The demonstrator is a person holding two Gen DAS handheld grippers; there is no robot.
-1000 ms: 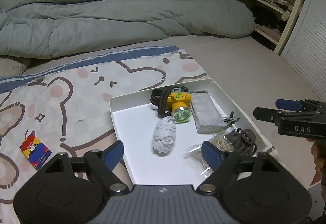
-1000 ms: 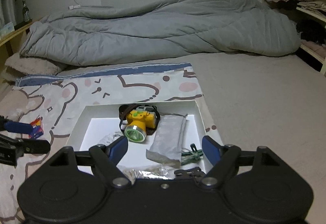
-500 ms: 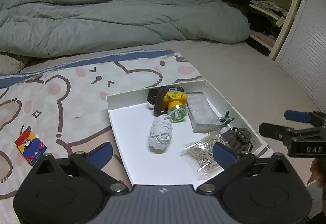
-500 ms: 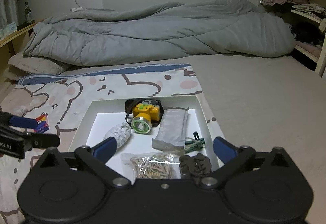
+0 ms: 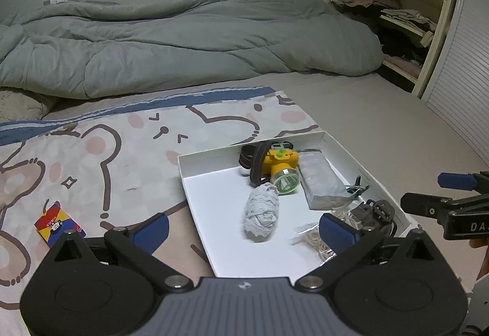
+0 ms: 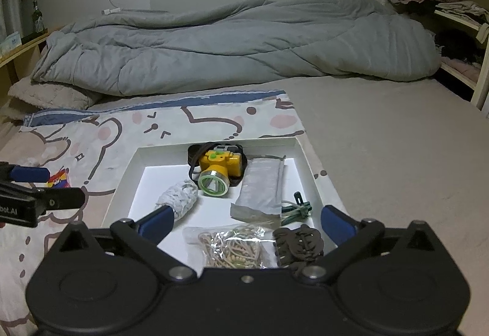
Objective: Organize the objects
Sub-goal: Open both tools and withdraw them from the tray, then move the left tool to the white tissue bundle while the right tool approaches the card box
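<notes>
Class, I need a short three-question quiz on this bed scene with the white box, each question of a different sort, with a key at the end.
1. True or false: the yellow headlamp lies inside the white box.
2. Multiple choice: the small red, yellow and blue packet lies (A) in the box, (B) on the cartoon-print sheet outside the box, (C) on the grey duvet.
3. Fill in: the jaws of the left gripper and the right gripper are both ____.

Key: 1 true; 2 B; 3 open.
</notes>
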